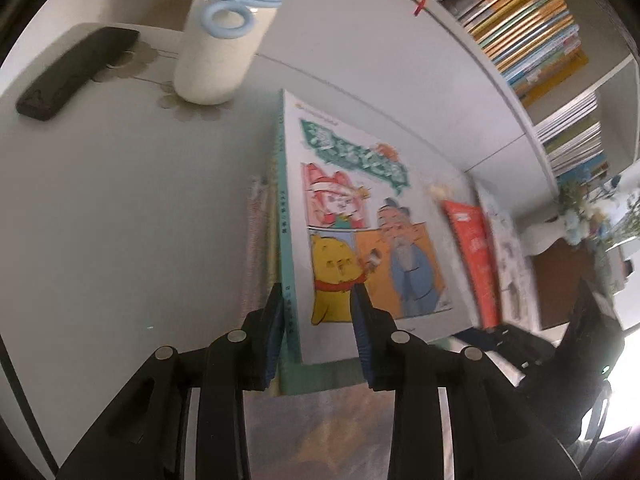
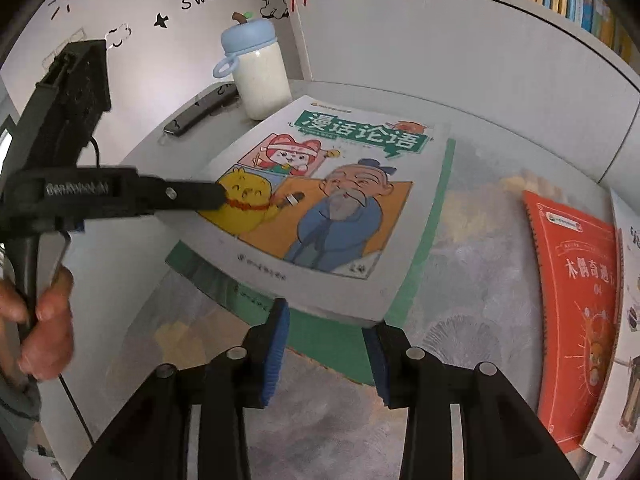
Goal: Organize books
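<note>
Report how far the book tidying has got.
Done: two books lie stacked, the comic book on a green book. In hand: the left tongs straddle the comic book's spine edge, lifting that side; the right tongs hang open at its near edge, gripping nothing. Left: the orange book and a white one beside it lie apart from the stack.

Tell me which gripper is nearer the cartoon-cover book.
Left. The left gripper reaches over the cartoon-cover book's side edge onto its cover; the right gripper sits open just off its near edge.
</note>
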`<state>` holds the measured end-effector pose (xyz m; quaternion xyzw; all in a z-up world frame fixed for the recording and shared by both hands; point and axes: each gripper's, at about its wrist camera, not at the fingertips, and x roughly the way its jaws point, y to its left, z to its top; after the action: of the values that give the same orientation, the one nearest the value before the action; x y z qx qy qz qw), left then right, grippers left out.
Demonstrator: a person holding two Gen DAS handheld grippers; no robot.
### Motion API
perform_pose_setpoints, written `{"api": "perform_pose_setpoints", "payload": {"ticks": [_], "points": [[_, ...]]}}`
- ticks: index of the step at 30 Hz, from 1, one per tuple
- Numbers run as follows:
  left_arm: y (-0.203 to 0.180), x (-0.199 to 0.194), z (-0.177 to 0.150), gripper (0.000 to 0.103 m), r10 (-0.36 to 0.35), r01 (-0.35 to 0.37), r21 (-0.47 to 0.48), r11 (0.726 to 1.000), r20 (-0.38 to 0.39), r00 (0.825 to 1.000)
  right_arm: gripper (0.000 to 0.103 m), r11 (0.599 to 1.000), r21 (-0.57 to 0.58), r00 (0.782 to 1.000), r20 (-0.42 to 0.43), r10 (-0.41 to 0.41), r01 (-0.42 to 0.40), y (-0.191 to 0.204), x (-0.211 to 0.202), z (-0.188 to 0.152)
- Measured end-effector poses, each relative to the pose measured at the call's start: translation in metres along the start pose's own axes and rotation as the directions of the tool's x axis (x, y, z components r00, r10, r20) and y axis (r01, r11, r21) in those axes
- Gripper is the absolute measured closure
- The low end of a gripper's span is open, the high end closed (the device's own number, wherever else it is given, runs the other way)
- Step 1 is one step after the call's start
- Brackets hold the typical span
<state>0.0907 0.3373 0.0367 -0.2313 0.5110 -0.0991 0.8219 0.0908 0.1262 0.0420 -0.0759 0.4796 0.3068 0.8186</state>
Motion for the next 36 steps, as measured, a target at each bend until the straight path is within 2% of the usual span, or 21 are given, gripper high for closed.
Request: {"api": "perform_pose_setpoints", "payload": {"ticks": [4, 8, 11, 15, 18, 22, 26, 28, 32, 36], "points": [[0.011, -0.004, 0.002, 0.074, 0.016, -0.016, 0.001, 1.0, -0.008, 1.0, 0.067, 1.0, 0.002, 1.0, -0.001, -0.01, 0.01, -0.01, -0.01, -0.004], [0.014, 0.002, 0.018, 0.073, -0.012, 0.012, -0.022, 1.0, -0.005, 1.0, 0.067, 0.994, 0.108, 1.0, 0.021, 0.02, -0.023, -0.038, -0.011, 0.008], [0.006, 0.014, 0.024, 0.072, 0.016, -0.016, 0.002, 1.0, -0.011, 1.0, 0.067, 0.989, 0.136, 0.999, 0.019, 0.051, -0.053, -0.043, 0.002, 0.02], [0.0, 0.018, 0.022, 0.072, 0.037, -0.036, 0.022, 0.999, -0.011, 0.999, 0.06, 0.988, 0.144, 0.999, 0.019, 0.045, -0.047, -0.041, 0.009, 0.025], [-0.001, 0.015, 0.018, 0.072, 0.017, -0.017, 0.02, 1.0, -0.012, 1.0, 0.059, 0.985, 0.163, 0.998, 0.017, 0.055, -0.057, -0.04, 0.006, 0.021], [-0.006, 0.011, 0.005, 0.072, 0.055, -0.054, 0.053, 0.997, -0.012, 0.998, 0.058, 0.983, 0.17, 0.998, 0.008, 0.069, -0.069, -0.034, 0.002, 0.014], [-0.001, 0.007, 0.003, 0.072, 0.044, -0.043, 0.034, 0.998, -0.027, 0.999, 0.053, 0.993, 0.117, 0.999, 0.008, 0.035, -0.035, -0.022, 0.005, 0.015], [-0.002, 0.002, 0.001, 0.072, 0.066, -0.065, 0.037, 0.997, -0.026, 0.997, 0.053, 0.995, 0.096, 1.0, 0.001, 0.026, -0.026, -0.018, 0.005, 0.015], [-0.016, -0.024, -0.006, 0.072, 0.094, -0.096, 0.073, 0.993, 0.023, 0.995, 0.053, 0.992, 0.127, 1.0, 0.028, 0.001, -0.004, -0.025, -0.015, 0.011], [-0.059, -0.042, -0.013, 0.069, 0.082, -0.09, 0.168, 0.982, 0.051, 0.995, 0.052, 0.983, 0.181, 0.996, 0.07, -0.049, 0.036, -0.046, -0.061, -0.013]]}}
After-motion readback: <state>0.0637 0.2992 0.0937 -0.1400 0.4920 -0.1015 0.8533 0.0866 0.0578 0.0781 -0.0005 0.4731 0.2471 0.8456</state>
